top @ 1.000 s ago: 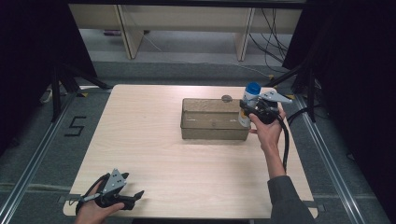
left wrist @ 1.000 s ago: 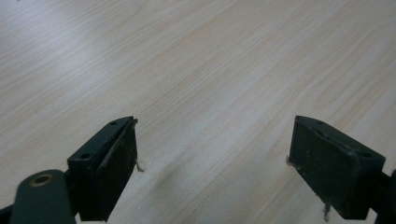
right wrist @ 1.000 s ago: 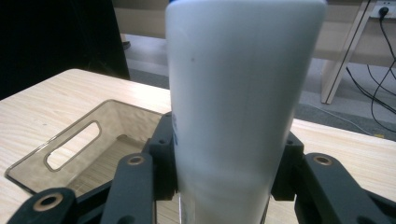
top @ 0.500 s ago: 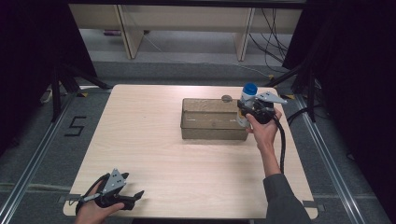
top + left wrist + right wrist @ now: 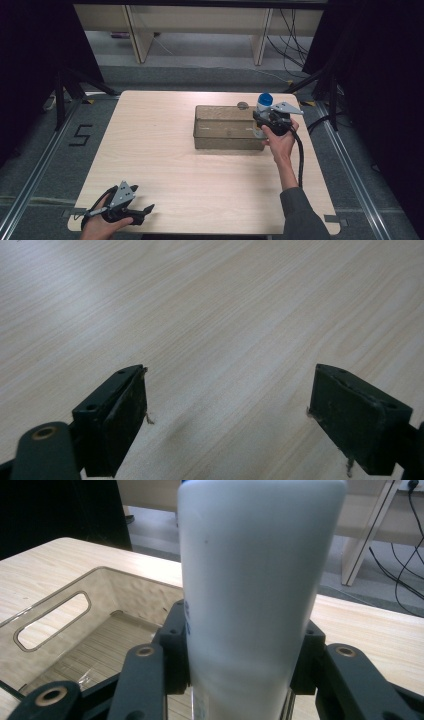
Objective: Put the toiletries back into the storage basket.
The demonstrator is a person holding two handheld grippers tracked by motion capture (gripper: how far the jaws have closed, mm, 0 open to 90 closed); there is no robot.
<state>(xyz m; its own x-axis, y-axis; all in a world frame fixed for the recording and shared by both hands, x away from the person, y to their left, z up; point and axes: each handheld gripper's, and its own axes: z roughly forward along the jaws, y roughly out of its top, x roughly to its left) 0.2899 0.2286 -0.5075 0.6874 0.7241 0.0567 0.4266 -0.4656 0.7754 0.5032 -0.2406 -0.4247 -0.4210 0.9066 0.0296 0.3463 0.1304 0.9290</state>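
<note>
Our left gripper [image 5: 142, 214] rests wide open at the pale wooden table's [image 5: 150, 140] near-left corner. Right gripper [image 5: 240, 670] clamps a white blue-capped bottle [image 5: 263, 106] by the clear plastic bin's [image 5: 225, 127] right end; its close view cuts off the cap.

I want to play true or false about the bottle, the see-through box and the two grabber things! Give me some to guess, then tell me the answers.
1. The right gripper is squeezing a white bottle. True.
2. The bottle's cap is red. False: it is blue.
3. The left gripper is holding a toy. False: its jaws are wide apart with bare table between them.
4. The clear box has a handle hole in its wall. True.
5. The bottle lies flat inside the box. False: it is upright in the gripper at the box's right end.
</note>
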